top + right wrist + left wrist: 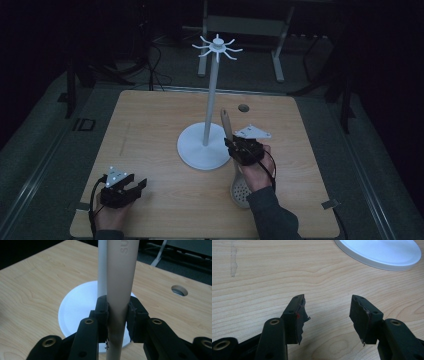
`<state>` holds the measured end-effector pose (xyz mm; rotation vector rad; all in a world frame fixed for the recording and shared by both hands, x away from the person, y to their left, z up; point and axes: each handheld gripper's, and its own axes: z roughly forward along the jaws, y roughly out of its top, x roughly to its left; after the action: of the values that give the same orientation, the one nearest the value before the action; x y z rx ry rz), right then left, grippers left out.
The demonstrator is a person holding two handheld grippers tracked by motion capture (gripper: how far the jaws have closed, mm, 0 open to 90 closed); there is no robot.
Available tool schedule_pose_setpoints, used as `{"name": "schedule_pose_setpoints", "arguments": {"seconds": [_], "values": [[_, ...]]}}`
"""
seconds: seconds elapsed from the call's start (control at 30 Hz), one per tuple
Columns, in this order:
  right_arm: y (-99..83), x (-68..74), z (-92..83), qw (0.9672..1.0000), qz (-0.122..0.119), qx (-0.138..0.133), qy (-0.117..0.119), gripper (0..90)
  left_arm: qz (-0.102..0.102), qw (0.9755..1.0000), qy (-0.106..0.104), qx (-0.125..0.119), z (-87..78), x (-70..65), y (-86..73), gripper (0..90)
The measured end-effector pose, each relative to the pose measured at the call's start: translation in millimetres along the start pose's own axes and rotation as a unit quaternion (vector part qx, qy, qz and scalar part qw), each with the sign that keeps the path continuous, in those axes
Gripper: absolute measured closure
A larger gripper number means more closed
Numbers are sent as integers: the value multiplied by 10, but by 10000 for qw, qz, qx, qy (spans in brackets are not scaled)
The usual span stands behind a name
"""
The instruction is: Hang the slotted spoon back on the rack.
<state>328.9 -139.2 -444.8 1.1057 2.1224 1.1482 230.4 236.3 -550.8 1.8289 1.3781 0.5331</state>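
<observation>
The slotted spoon (235, 165) is held in the right claw (239, 146), just beside the round base of the white stand (202, 147). Both jaws press on the beige handle (120, 290) from two sides, so this claw is closed on it. The handle tip points away from the person and stands close to the stand's pole (102, 267), which rises just behind it in the right gripper view. The perforated head (240, 190) hangs on the near side of the stand, low over the bench (150, 130), below the person's wrist. On the handle some raised letters can be seen, beginning with "SU"; the rest is cut off by the picture edge. The left claw (327, 312) is well apart from the stand, toward the near left corner of the bench. Its jaws stand wide and there is nothing between them, only the wood below.
</observation>
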Motion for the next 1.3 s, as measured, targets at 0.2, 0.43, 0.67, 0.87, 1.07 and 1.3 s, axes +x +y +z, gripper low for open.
{"name": "schedule_pose_setpoints", "arguments": {"seconds": [0.2,0.43,0.67,0.87,1.07,1.3], "values": [[45,-2,-39,9998,-19,-177,40,730,-1,10000,0,-19,-6,3,0,464],[94,4,-81,9994,-15,-342,27,731,-1,10000,3,-16,-5,3,1,464],[137,14,-123,9984,-58,-563,68,731,-10,10000,5,-27,-5,4,2,464],[187,31,-137,9978,-100,-651,99,731,-7,10000,7,-28,-8,7,4,464],[210,32,-148,9971,-104,-748,130,731,-18,10000,9,-37,-10,9,4,465],[242,20,-165,9963,-80,-838,182,731,-19,10000,14,-40,-10,8,4,465]]}}
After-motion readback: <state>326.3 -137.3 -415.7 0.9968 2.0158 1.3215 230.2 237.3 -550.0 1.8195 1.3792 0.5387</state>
